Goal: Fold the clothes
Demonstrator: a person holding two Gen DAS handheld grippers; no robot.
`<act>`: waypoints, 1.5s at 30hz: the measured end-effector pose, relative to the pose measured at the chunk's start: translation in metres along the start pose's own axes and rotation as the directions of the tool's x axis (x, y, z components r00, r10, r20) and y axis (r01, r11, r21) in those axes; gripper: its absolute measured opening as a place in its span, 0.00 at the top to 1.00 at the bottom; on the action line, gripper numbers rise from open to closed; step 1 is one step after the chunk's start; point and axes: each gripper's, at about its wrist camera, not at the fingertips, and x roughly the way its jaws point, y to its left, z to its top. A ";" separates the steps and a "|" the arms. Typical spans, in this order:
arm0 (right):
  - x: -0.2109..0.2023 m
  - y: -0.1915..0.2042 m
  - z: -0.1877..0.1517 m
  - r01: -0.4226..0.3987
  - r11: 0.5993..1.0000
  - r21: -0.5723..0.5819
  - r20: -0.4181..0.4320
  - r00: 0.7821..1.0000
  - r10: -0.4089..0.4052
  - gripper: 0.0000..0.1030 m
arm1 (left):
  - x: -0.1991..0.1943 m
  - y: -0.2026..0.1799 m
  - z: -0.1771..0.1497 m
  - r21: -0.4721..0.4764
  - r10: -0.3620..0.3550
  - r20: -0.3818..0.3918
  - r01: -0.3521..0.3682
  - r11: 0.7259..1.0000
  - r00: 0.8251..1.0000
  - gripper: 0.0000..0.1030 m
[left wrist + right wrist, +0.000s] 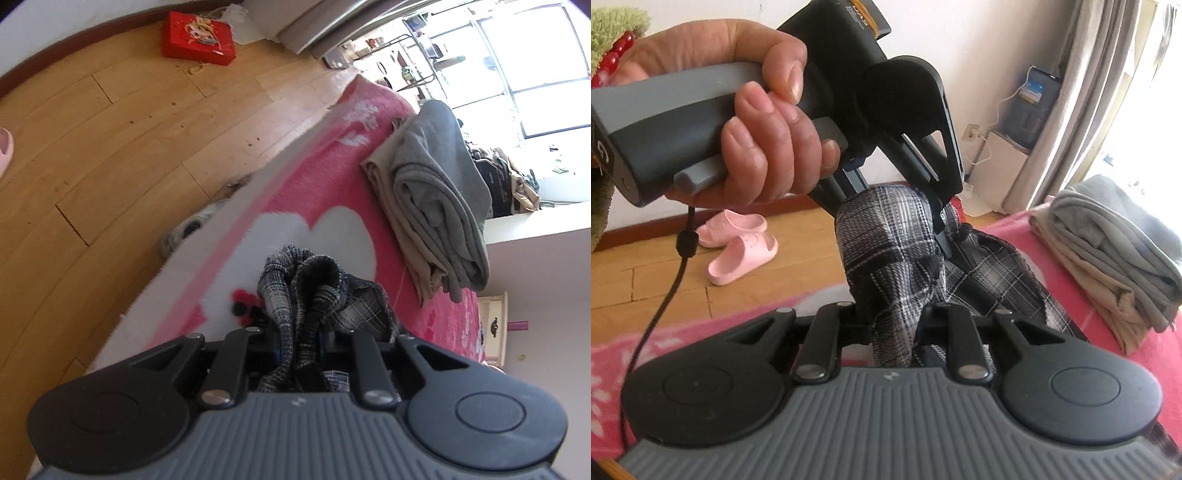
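Plaid garment point(894, 258) pinched by both grippers blocks each view; folded grey stack point(436, 192) lies nearby.

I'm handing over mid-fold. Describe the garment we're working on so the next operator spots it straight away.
Start at the pink blanket with white patterns spread over the bed. Near its floor-side edge, both sets of tongs pinch one bunched black, grey and white checked shirt, lifting it. Unlike the plain grey and beige folded clothes stacked further along, it is checked and unfolded.

Pink slippers point(738, 240), red box point(199, 38)
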 end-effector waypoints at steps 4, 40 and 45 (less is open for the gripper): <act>-0.002 0.007 0.012 -0.025 1.000 0.019 0.020 0.999 0.025 0.83 | -0.019 0.002 0.002 -0.008 0.029 0.024 -0.029 1.000 0.999 0.83; -0.240 -0.234 -0.149 0.030 0.495 0.869 0.216 0.875 -0.433 0.84 | 0.100 -0.410 -0.165 0.521 0.080 -0.131 0.000 0.854 0.988 0.82; -0.253 -0.269 -0.195 0.041 0.364 0.930 0.157 0.852 -0.499 0.84 | 0.151 -0.462 -0.207 0.583 0.131 -0.176 -0.004 0.812 0.976 0.82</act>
